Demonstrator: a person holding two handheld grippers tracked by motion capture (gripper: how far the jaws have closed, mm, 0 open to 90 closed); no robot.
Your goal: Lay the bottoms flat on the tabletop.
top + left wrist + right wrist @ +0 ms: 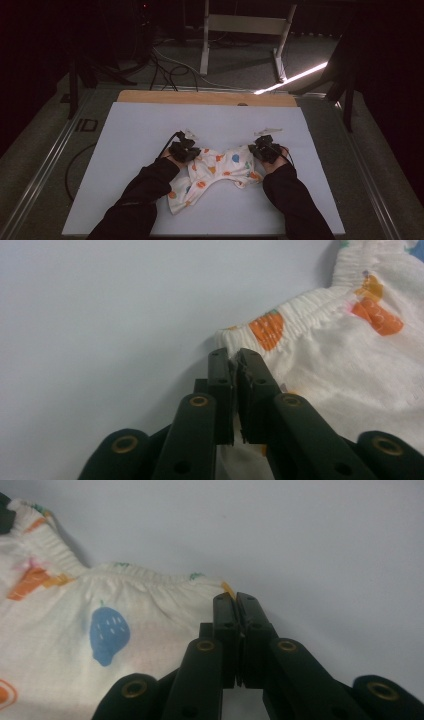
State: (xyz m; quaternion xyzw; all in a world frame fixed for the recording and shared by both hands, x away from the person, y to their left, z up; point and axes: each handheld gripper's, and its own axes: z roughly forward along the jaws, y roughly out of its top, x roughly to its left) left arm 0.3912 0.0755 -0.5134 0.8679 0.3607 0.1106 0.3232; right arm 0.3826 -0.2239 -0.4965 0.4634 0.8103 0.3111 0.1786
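Together, two grippers pinch one printed garment [215,175] on one white board [135,130]: left gripper [184,150] at nine o'clock, right gripper [265,147] at three.

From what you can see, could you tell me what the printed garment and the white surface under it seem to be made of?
The garment looks like soft matt cotton knit, cream with printed fruit: it rumples, and its edge is gathered like elastic. The white surface looks like a smooth matt sheet or board, flat and creaseless; paper, foam or plastic, I cannot tell.
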